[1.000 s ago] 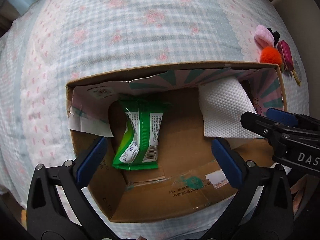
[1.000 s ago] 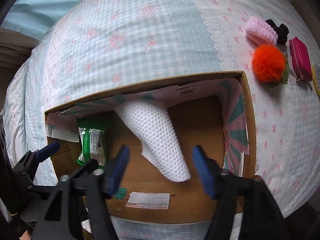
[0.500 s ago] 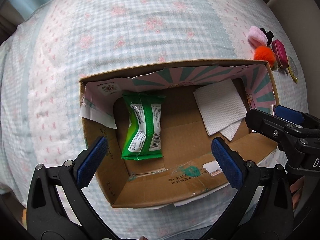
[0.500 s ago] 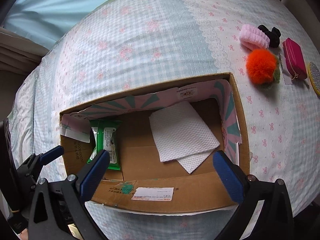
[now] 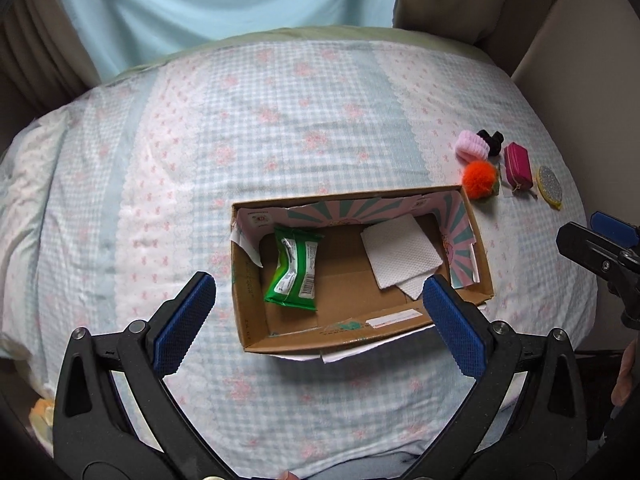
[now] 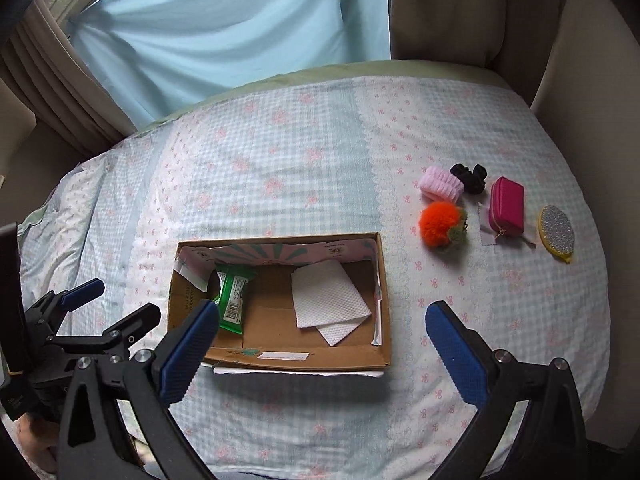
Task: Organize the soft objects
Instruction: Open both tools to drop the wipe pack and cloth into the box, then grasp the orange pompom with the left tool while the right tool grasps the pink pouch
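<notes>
Left wrist view: the left gripper (image 5: 316, 312) has its blue-padded fingers (image 5: 185, 322) spread wide, holding nothing, low in the frame over the open brown cardboard box (image 5: 360, 332) on the checked floral bedspread (image 5: 240, 120). Inside sit a green plastic wipes packet (image 5: 294, 270) on the left and a white textured paper towel (image 5: 400, 256) on the right. Upper right of the box: a fluffy orange pom-pom (image 5: 479, 174) (near, not touching).

Right wrist view: the right gripper (image 6: 320, 340) is also spread and empty. A pink ribbed headband (image 6: 440, 184) and magenta zip pouch (image 6: 507, 206) lie at right.
</notes>
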Available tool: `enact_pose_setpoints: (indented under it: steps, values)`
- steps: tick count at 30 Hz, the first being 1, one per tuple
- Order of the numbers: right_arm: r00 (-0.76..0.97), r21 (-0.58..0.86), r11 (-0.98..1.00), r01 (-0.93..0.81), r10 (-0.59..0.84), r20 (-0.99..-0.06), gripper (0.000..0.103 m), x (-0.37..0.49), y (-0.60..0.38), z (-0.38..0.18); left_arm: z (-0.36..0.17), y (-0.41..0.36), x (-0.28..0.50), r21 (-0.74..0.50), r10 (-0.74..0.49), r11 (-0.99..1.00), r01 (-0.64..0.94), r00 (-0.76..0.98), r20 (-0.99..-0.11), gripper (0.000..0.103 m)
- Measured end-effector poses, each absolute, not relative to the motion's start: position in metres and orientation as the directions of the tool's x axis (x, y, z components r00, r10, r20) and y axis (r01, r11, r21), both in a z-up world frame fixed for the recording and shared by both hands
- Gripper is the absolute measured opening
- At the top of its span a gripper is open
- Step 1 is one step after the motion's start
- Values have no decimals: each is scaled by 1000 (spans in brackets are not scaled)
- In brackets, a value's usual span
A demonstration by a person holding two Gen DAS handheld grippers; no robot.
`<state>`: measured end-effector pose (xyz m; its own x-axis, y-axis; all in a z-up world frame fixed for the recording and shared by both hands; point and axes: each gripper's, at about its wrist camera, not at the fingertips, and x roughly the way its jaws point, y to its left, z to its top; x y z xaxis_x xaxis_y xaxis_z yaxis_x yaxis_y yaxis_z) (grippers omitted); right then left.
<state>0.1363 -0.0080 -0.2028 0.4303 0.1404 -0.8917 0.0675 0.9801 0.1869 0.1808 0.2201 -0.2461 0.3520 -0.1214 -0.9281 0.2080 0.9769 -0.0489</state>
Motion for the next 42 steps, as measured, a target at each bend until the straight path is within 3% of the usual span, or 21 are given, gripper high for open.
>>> enact_pose_setpoints:
  steps: [6,10,20,33,38,42]
  values:
    - [545,141,987,76,77,-835,103,92,-36,-132,-176,214,135,-2,-80,988,155,494,-866,103]
    - [595,127,987,94,47,-802,103,68,-61,-101,-137,210,111,-38,-103,991,126,557,-824,103]
    - [677,108,982,152,-24,-735,103,40,-132,-68,-87,139,79,-70,-153,986,154,629,-763,103]
    - [665,129,970,208,-44,-746,103,61,-254,-88,-98,2,100,-79,-211,970,228,642,-737,103]
    - [643,138,966,216,-35,-765,103,95,-292,-119,-129,-47,123,-130,-227,972,195,645,-729,103]
    - [617,158,967,198,2,-787,103,131,-314,-158,-177,-85,145,-101,-182,981,165,617,-766,103]
